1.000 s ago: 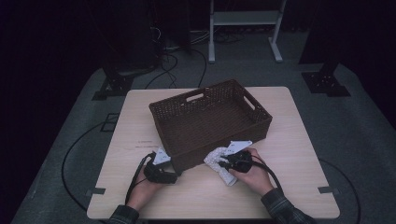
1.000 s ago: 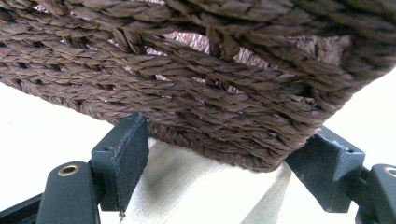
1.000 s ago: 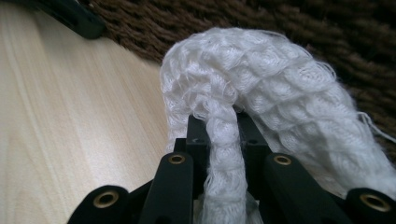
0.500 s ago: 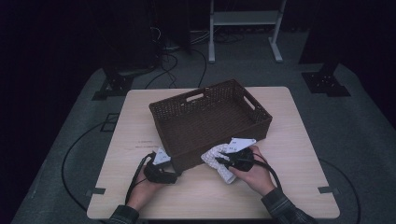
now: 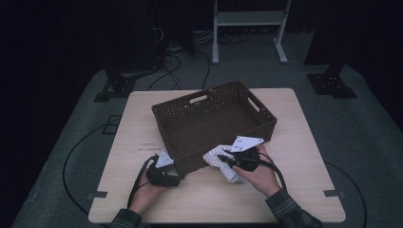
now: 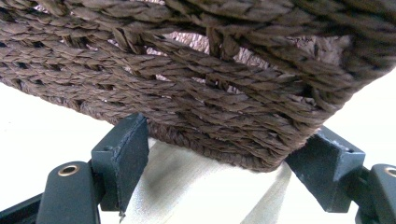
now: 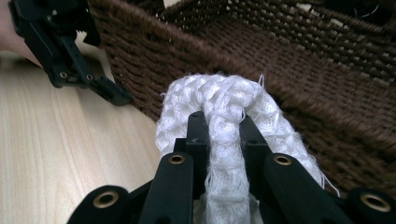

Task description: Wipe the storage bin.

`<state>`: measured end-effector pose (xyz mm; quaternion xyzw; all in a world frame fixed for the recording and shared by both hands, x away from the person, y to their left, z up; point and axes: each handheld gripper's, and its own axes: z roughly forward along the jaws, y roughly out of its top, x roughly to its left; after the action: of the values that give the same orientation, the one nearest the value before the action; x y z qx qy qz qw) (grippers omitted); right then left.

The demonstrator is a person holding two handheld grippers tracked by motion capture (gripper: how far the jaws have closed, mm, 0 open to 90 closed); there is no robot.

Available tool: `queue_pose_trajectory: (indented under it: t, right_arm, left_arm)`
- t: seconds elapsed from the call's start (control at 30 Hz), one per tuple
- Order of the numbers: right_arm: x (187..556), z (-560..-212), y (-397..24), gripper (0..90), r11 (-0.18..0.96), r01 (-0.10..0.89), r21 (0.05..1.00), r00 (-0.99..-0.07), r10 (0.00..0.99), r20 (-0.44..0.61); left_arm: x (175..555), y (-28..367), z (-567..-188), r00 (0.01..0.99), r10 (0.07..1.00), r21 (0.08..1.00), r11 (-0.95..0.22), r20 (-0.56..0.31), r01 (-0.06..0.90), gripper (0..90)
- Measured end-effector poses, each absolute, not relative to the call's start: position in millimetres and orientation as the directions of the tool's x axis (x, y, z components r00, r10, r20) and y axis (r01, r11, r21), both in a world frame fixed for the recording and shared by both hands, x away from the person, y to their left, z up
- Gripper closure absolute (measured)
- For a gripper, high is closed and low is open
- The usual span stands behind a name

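The right claw (image 7: pixel 219 140) pinches a white waffle-weave cloth (image 7: pixel 219 102), its black jaws closed tight on a soft, bunched fold that arches over their tips. The cloth hangs just off the pale wooden desk (image 5: pixel 294 142), beside the near wall of a rectangular brown woven wicker basket (image 5: pixel 214 118). The left claw (image 6: pixel 224 163) stands open, its blocky black jaws straddling the basket's near corner of coarse plaited strands.
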<state>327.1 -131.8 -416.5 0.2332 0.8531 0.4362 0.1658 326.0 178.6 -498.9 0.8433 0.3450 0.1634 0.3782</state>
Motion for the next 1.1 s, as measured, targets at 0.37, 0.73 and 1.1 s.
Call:
queue_pose_trajectory:
  t: [0.37,0.73,1.1]
  right_arm:
    - [319.8,-400.5,-132.2,78.2,0.483,0.217,0.848,-0.837,0.539,-0.093]
    - [321.8,-402.0,-126.3,78.2,0.476,0.223,0.851,-0.851,0.521,-0.068]
    - [329.0,-419.3,-117.2,78.3,0.511,0.252,0.822,-0.859,0.509,-0.053]
  left_arm:
    - [326.0,179.0,-498.6,0.711,0.703,0.746,-0.483,0.018,0.458,22.9]
    - [326.1,179.0,-498.6,0.711,0.703,0.746,-0.483,0.018,0.458,22.9]
    - [326.0,178.6,-498.9,0.708,0.706,0.751,-0.476,0.014,0.459,22.9]
